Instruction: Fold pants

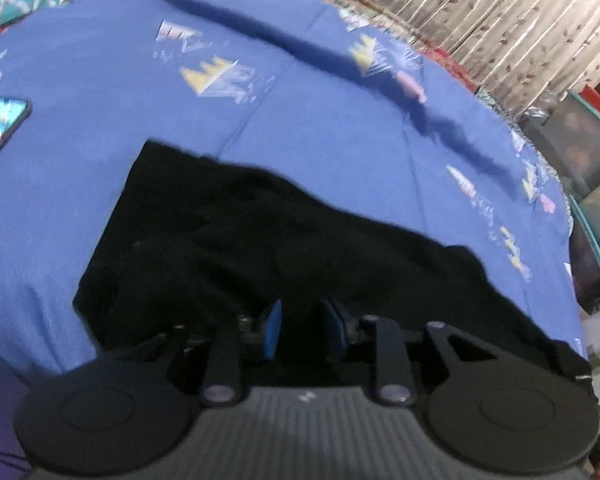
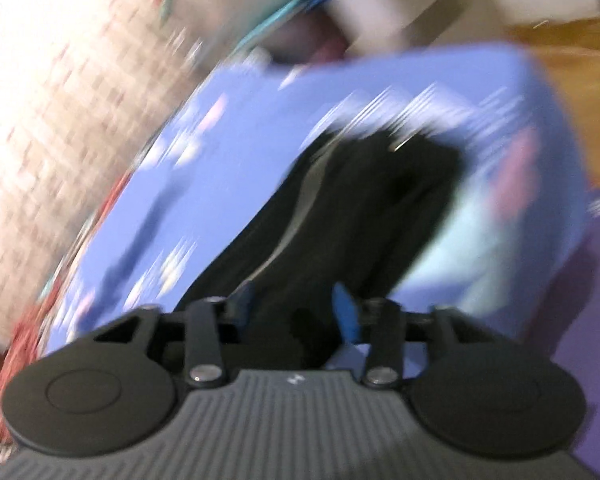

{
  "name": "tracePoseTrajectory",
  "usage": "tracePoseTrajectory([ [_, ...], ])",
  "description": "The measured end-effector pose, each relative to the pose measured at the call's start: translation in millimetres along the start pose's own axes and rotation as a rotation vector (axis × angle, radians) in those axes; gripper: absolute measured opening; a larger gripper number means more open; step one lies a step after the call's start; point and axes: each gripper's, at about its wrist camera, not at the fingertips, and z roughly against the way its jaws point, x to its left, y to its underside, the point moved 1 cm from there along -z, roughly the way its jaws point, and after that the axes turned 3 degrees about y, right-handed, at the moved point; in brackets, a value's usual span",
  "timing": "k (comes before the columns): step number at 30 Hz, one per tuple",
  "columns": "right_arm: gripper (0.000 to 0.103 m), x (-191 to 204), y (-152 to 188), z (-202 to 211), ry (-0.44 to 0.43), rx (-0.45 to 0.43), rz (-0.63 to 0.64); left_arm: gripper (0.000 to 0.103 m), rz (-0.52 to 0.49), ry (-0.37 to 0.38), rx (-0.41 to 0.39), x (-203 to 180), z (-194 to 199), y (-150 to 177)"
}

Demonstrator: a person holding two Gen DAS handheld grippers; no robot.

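Black pants (image 1: 260, 240) lie crumpled on a blue patterned bedsheet (image 1: 300, 120), filling the lower middle of the left wrist view. My left gripper (image 1: 305, 320) hovers over their near edge, its blue pads a small gap apart with dark cloth showing in the gap and nothing pinched. The right wrist view is heavily blurred. There the pants (image 2: 360, 208) run away from me as a long black band with a grey stripe (image 2: 300, 208). My right gripper (image 2: 296, 308) stands open above their near end, and the cloth below is not pressed by its pads.
A phone (image 1: 0, 124) with a lit screen lies on the sheet at the left edge. A pale flowered curtain (image 1: 480, 20) hangs behind the bed. Boxes (image 1: 588, 152) stand off the bed's right side. A purple mat (image 2: 580, 320) and wooden floor (image 2: 572, 60) lie beyond the bed's corner.
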Motion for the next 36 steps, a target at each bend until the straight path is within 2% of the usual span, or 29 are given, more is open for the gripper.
tracePoseTrajectory([
  [2,0.075,-22.9,-11.6,6.7,0.045,-0.054,-0.043,0.029,0.006,0.019,-0.028,-13.4,11.8,-3.7],
  [4,0.084,-37.4,-16.2,4.2,0.043,-0.066,-0.094,0.032,0.008,0.055,-0.051,-28.1,19.2,-9.9],
  [9,0.087,-39.4,-20.3,-19.4,0.007,-0.045,-0.108,0.036,-0.032,0.141,-0.039,-70.4,22.2,-17.8],
  [11,0.088,-48.7,-26.2,-27.5,0.025,-0.036,-0.136,0.038,-0.065,0.165,-0.029,-88.2,21.1,-13.1],
  [13,0.088,-53.4,-29.4,-30.1,0.008,-0.051,-0.179,0.04,-0.095,0.174,-0.015,-103.2,19.5,-6.6],
  [15,0.087,-48.8,-32.2,-32.1,0.017,-0.067,-0.161,0.041,-0.106,0.191,0.007,-110.7,17.9,0.3],
  [16,0.079,-45.8,-34.1,-33.3,0.021,-0.073,-0.141,0.041,-0.108,0.198,0.022,-113.8,15.3,2.6],
  [17,0.058,-41.2,-35.8,-33.0,0.018,-0.07,-0.109,0.041,-0.111,0.201,0.034,-116.0,12.9,5.0],
  [19,0.027,-34.5,-39.2,-40.4,0.015,-0.037,-0.059,0.041,-0.114,0.202,0.056,-118.8,8.4,10.1],
  [23,0.021,-25.5,-43.6,-44.8,0.02,-0.033,-0.024,0.041,-0.109,0.208,0.082,-119.5,2.5,17.4],
  [25,0.021,-11.7,-44.3,-34.3,-0.017,-0.057,0.013,0.041,-0.106,0.216,0.083,-118.1,4.6,19.8],
  [28,0.021,31.8,-39.4,-11.4,-0.111,-0.081,0.174,0.041,-0.097,0.221,0.078,-112.5,8.7,22.2],
  [31,0.021,92.8,-11.1,10.0,-0.214,-0.07,0.473,0.041,-0.065,0.228,0.076,-102.6,11.5,23.2],
  [33,0.021,125.4,21.9,18.0,-0.275,-0.025,0.681,0.041,-0.045,0.239,0.069,-95.1,15.0,25.1],
  [36,0.022,152.6,82.4,16.1,-0.33,0.099,0.943,0.041,-0.027,0.241,0.055,-83.8,21.8,29.0],
])
